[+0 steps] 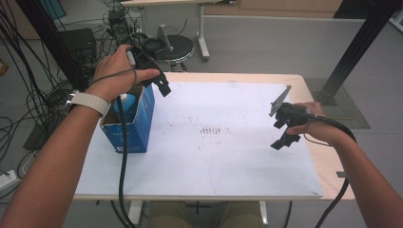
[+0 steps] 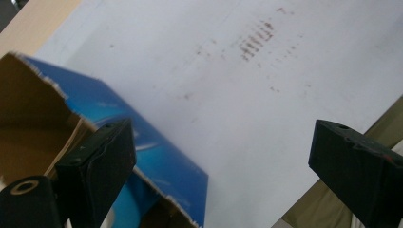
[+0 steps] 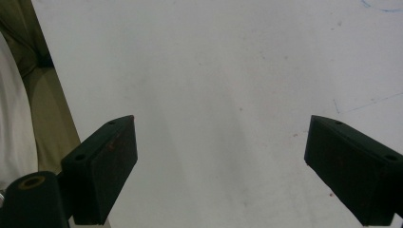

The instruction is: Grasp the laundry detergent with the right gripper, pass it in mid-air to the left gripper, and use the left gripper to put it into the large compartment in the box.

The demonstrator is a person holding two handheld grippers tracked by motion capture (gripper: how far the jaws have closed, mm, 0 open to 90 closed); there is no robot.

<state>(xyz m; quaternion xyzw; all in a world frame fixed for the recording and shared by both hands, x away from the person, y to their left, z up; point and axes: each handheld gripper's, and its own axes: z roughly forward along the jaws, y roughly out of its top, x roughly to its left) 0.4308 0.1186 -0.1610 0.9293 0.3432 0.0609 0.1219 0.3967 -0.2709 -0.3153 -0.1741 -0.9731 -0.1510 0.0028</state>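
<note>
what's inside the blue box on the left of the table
A light blue rounded object sits inside the blue box; the left hand and the box walls cover the rest.

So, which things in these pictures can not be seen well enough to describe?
- Light-blue thing inside the blue box, high view: the left hand and the box wall cover most of it, so I cannot tell what it is.
- Box interior, left gripper view: cut off by the picture edge and blurred.
- Reddish marks on the white sheet: too small and faint to read.
- Right gripper, high view: too small to judge the jaws.
</note>
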